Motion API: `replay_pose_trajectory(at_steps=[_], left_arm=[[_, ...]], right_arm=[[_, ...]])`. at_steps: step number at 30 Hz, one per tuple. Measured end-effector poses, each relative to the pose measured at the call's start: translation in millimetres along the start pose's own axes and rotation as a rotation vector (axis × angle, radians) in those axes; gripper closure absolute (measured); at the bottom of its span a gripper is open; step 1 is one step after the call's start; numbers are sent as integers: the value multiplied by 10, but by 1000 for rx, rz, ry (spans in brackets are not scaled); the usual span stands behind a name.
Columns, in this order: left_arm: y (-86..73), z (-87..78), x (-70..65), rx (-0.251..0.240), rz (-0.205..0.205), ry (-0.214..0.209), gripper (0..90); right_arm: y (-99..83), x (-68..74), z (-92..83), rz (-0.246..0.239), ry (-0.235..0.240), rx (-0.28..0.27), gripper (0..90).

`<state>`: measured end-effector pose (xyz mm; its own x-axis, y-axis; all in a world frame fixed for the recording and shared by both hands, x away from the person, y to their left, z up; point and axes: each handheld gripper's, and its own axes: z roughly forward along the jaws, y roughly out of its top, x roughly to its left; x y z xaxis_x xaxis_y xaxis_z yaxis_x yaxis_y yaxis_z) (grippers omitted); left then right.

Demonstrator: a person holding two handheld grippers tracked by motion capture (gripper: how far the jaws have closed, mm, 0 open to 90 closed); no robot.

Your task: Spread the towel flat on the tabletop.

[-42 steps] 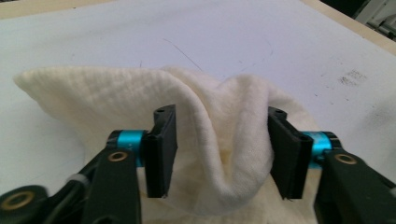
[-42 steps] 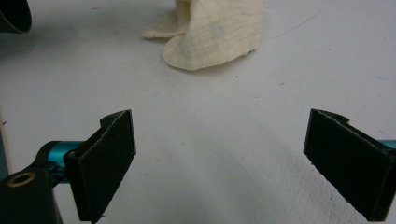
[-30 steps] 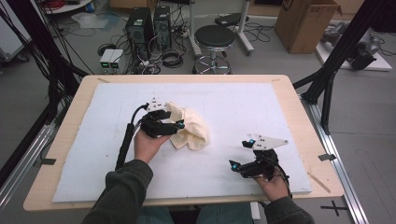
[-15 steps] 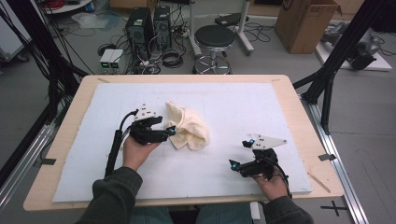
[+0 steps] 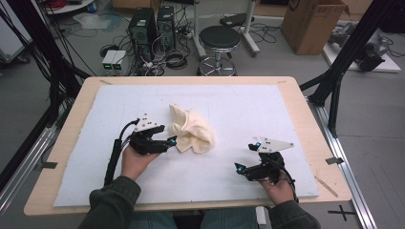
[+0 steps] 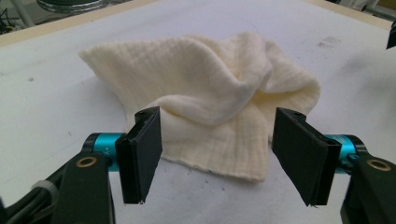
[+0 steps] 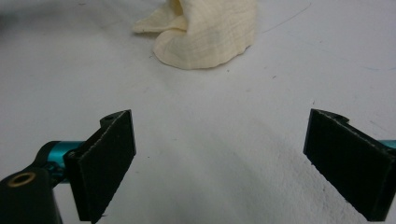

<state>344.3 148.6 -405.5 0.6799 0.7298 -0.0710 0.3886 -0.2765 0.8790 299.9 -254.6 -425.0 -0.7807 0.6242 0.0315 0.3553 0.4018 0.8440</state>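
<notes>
A crumpled cream cloth (image 5: 192,133) is seen lying near the middle of the white mat (image 5: 239,105) that covers the wooden table (image 5: 305,102). It is bunched into loose folds, with one flat corner spread toward the near side in the left gripper view (image 6: 219,154) and a raised, rounded fold at its right side.

Just to the left of the cloth, the left gripper (image 5: 171,141) is held low over the mat, pointed rightward at the fabric. Its jaws are spread wide apart; they have just been closing slightly, yet nothing is gripped, and the cloth's near edge is seen beyond and between the black pads (image 6: 142,149) without being pressed by them.

Well apart from the cloth, at the near right of the mat, the right gripper (image 5: 243,167) is held by the other hand (image 5: 282,188). Its jaws are also spread wide and nothing is held; bare mat lies between the pads (image 7: 107,158), with the cloth seen farther off (image 7: 205,32)
</notes>
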Motion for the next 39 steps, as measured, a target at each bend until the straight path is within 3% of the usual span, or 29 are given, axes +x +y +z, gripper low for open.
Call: replay_pose_trajectory(at_steps=[5, 12, 14, 21, 29, 34, 39], left_arm=[[-86, 59, -22, 38, 11, -10, 413], [-137, 260, -134, 111, 71, -95, 585], [-149, 317, -134, 131, 63, -114, 629], [-183, 483, -135, 174, 48, -149, 636], [-194, 513, -156, 180, 74, -123, 721], [-173, 536, -186, 186, 88, -107, 845], [-131, 440, -162, 187, 91, -81, 865]], right_arm=[[3, 4, -10, 2, 4, -6, 85], [17, 5, -4, -3, 8, -13, 85], [18, 4, 1, -5, 9, -15, 85], [22, 17, 8, -7, 16, -10, 85], [35, 31, 42, -24, 28, -4, 85], [51, 39, 57, -29, 32, -7, 85], [53, 48, 48, -31, 35, -7, 85]])
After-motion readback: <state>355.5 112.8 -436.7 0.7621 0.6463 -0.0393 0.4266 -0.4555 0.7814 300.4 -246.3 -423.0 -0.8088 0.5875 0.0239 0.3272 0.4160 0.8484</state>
